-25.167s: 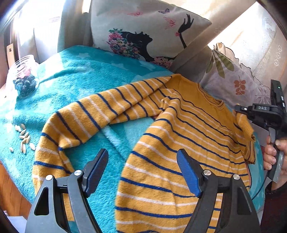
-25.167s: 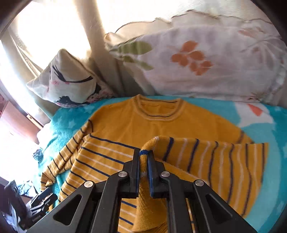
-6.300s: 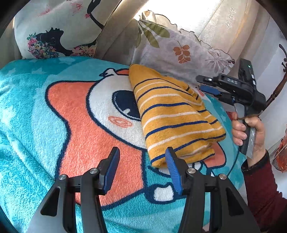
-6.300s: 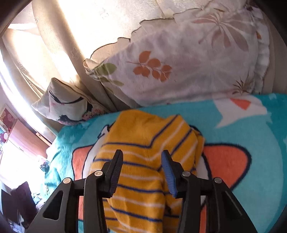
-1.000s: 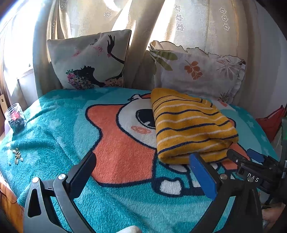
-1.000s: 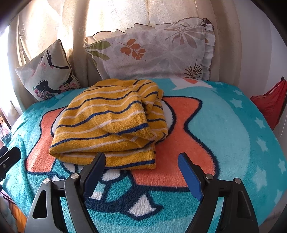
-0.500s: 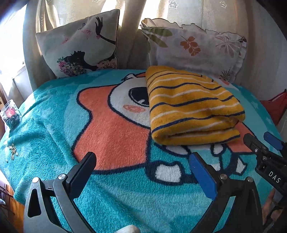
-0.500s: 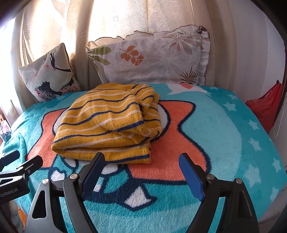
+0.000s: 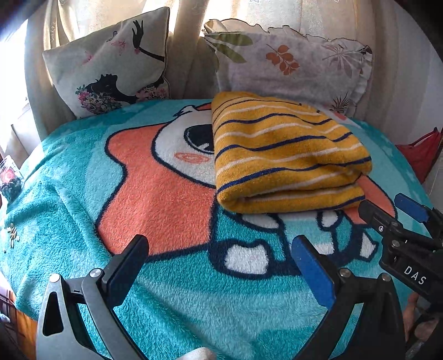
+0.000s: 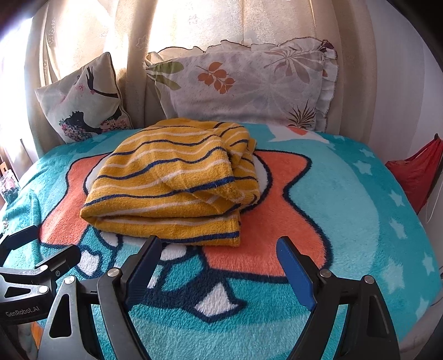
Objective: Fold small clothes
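The left gripper [image 9: 218, 257] and right gripper [image 10: 218, 257] both hang spread wide, holding and touching nothing. The folded sweater [image 10: 174, 180] lies on the blanket [image 10: 346, 199], at twelve o'clock from the right gripper.

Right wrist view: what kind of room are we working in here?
Likely a bedroom or daybed nook: a fleece cartoon blanket with the folded striped sweater, two pillows against curtains.
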Tool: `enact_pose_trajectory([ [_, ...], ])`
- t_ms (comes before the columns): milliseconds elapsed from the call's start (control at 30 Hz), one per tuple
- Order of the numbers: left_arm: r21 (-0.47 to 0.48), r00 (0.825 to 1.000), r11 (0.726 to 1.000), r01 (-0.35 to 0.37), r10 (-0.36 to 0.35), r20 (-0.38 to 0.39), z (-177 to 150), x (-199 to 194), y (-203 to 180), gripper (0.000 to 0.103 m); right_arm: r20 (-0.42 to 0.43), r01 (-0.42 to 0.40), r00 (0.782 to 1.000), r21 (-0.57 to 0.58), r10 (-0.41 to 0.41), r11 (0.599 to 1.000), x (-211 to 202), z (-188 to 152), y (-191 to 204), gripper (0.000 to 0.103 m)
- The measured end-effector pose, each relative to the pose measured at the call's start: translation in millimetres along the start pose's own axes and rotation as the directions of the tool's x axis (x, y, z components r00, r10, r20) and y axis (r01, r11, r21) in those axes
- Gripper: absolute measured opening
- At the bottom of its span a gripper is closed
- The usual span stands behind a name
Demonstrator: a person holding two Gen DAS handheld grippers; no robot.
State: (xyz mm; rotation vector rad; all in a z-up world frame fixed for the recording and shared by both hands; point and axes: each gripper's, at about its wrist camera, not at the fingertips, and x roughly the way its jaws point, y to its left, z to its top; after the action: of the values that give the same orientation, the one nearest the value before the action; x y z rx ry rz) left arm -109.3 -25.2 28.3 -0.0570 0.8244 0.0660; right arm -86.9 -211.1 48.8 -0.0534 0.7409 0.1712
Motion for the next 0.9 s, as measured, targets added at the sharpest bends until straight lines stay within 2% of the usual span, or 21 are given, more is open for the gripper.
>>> enact_pose_trajectory([
  [400, -0.025, 0.999, 0.999, 0.038, -0.039, -0.018, -4, 8, 4, 0.103, -0.018, 0.004, 1.0, 0.034, -0.003, 0.999, 5, 2, -4, 0.089],
  [900, -0.052, 0.995, 0.995, 0.087, -0.089, -0.036, -6, 14, 12, 0.103, -0.025, 0.0, 1.0, -0.03, -0.001, 1.0, 7, 6, 21, 0.089],
])
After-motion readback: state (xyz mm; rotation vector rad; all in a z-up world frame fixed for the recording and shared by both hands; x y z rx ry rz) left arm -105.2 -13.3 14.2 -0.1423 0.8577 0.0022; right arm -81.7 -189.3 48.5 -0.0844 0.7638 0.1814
